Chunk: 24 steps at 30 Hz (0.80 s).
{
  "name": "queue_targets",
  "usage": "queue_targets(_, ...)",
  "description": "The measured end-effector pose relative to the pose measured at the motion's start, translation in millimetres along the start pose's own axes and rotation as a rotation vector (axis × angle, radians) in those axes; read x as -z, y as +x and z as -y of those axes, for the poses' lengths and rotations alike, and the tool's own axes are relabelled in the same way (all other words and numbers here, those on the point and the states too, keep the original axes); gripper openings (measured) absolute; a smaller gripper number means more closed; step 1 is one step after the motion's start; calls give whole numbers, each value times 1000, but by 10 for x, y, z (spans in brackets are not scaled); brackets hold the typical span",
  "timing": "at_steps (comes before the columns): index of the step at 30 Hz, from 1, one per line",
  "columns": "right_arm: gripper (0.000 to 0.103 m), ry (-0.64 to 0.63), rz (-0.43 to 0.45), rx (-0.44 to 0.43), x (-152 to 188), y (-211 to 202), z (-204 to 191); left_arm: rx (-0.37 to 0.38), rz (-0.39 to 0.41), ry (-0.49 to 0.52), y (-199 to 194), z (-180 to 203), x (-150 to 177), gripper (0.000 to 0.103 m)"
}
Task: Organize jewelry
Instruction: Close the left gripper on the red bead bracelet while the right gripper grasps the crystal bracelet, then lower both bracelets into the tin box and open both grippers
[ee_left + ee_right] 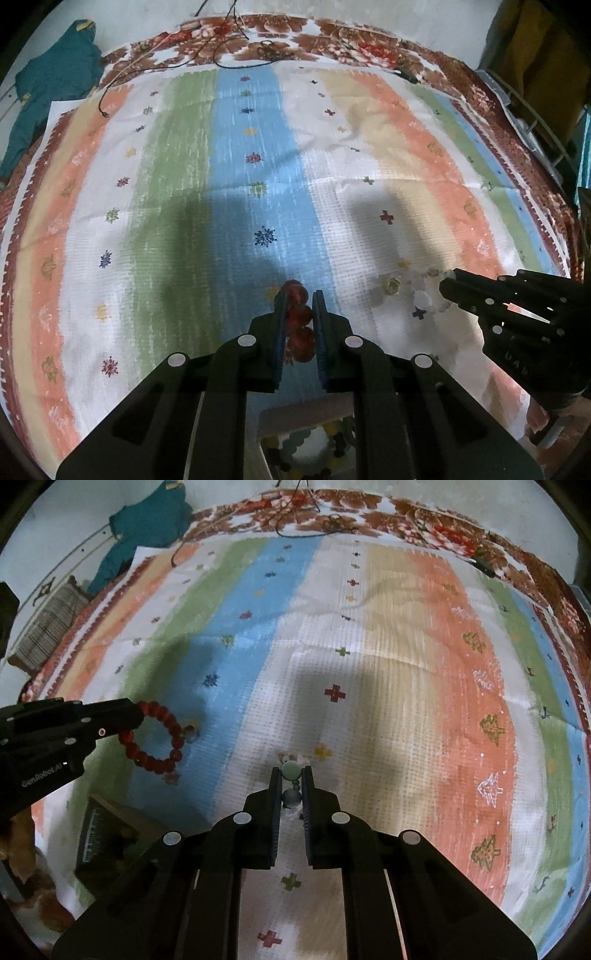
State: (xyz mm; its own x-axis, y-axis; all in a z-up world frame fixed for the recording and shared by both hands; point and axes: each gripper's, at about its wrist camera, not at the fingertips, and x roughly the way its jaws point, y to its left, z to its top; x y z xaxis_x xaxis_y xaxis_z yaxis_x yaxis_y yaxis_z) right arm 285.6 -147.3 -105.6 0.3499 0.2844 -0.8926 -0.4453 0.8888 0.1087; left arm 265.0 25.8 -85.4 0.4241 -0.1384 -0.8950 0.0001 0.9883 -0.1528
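Left gripper [298, 302], seen along its own fingers, is clamped on a red bead bracelet [300, 321], three dark-red beads showing between the blue-lined pads at the six o'clock side of the left wrist view. From the right wrist camera the same bracelet [155, 736] hangs as a full ring from the left gripper's [129, 716] tip at nine o'clock, above the blue band of a striped cloth [406, 646].

Right gripper [291, 779] is closed on a pale bead strand [291, 770], a mint-green bead pinched at the fingertips with a grey bead just behind it (whether this is a bracelet or a necklace cannot be told). In the left wrist view the right gripper [448, 282] enters from four o'clock, its tip among whitish beads [423, 299] lying on the cloth [184, 166].

A small gold ring [392, 285] rests on the white band near those beads; it also shows beside the red bracelet in the right view [190, 731]. An open box [306, 443] holding mixed beads sits at six o'clock beneath the left gripper. A teal garment [55, 81] lies at ten o'clock beyond the cloth's edge, and thin dark cords [229, 55] trail across the floral border at twelve o'clock.
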Motion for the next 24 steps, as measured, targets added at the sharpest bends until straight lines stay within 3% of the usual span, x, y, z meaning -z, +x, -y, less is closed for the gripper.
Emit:
queue_targets(11,12,3,69,-40,65,-307,-105,32,78,-27,-464,-44,105,13)
queue_targets(24,12,-55,149,-119,296,-759,-374,73,158,26,-954,190,389,13)
